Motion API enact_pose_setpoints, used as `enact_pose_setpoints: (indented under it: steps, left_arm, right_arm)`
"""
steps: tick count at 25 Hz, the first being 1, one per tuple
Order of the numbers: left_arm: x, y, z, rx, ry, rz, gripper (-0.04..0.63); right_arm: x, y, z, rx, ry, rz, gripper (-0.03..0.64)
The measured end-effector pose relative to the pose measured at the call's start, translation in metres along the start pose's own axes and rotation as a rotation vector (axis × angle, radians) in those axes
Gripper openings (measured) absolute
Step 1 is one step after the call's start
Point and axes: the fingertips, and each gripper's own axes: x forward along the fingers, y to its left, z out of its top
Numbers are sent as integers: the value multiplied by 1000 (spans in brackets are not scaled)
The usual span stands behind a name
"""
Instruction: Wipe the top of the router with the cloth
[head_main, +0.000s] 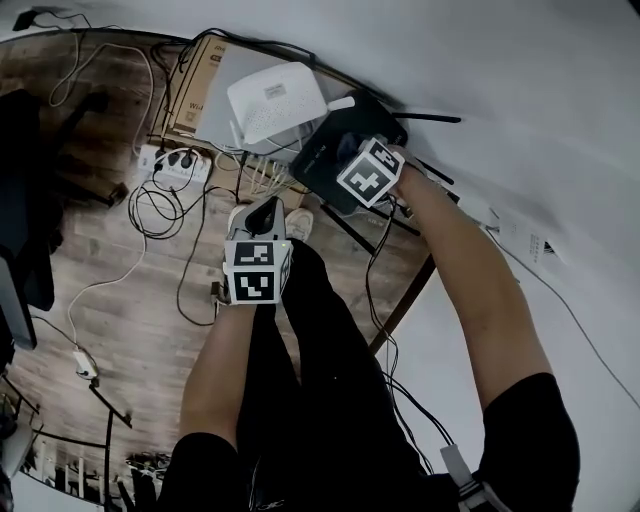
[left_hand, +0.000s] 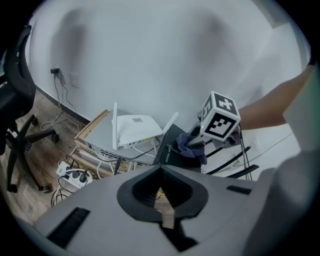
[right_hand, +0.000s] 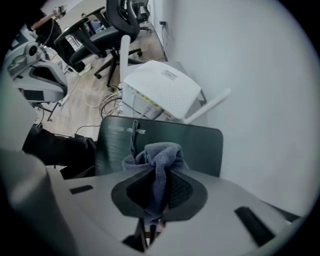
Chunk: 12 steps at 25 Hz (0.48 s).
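**Blue-grey cloth (right_hand: 159, 160) being pinched over black router (right_hand: 200, 145)**

The cloth is being clamped between the right gripper's (right_hand: 150, 227) jaws and held against the black router's top. The left gripper (left_hand: 165, 212) is being held apart, jaws pressed together, empty. A white router (right_hand: 162, 90) is being seen just behind.

White router (head_main: 275, 100) just beside black router (head_main: 322, 165)

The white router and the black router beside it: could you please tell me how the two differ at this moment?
Colour: the white router is pale, while the black router is dark.
Antennas: the white router's antennas stick up; none show upright on the black router.
Attention: the right gripper has its jaws shut on the cloth over the black router; the white router has nothing on it.
Both sit side by side by the wall.
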Motion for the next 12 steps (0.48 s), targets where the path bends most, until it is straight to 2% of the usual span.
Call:
enact_pose_setpoints:
  steps: [6, 12]
  left_arm:
    - [0, 4, -6, 2, 13, 1, 0]
    - [3, 3, -10, 11, 26, -1, 0]
  right_arm:
    - [4, -54, -28, 116, 62, -144, 23]
    - [4, -50, -35, 94, 80, -187, 23]
